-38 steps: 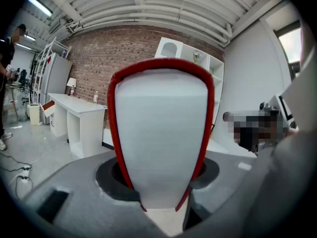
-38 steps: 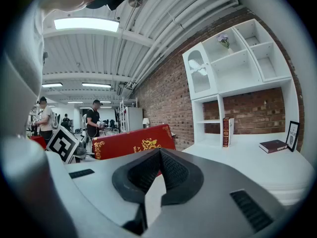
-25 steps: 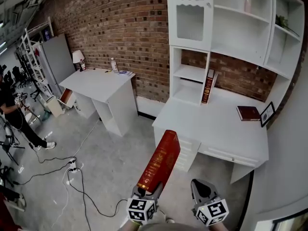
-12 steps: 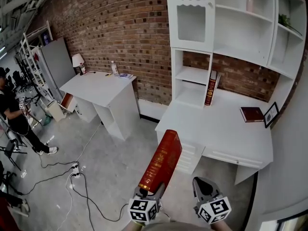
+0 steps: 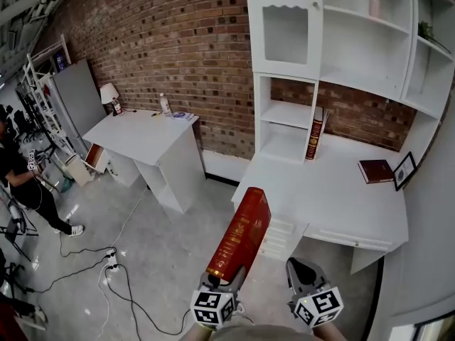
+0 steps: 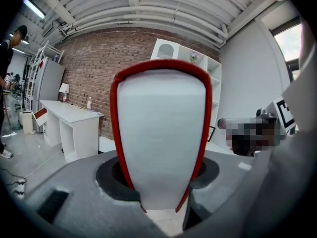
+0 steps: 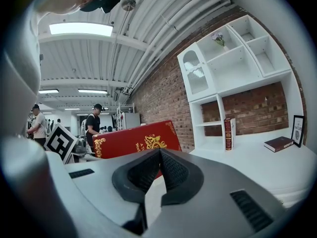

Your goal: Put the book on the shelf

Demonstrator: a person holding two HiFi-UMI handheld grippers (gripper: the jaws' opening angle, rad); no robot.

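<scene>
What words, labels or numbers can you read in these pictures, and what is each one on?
No text can be read for certain.
Red book, cover: gold lettering and an emblem, blurred and partly hidden.
Same book, spine: gold print, too small to read.
Upright book, spine: print too small to read.
Marker cubes: black-and-white square patterns, no words.

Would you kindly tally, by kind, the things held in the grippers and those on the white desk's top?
Books: 3, the red book in the left gripper, the upright book, the flat book
Frames: 1, the picture frame
Total: 4
</scene>
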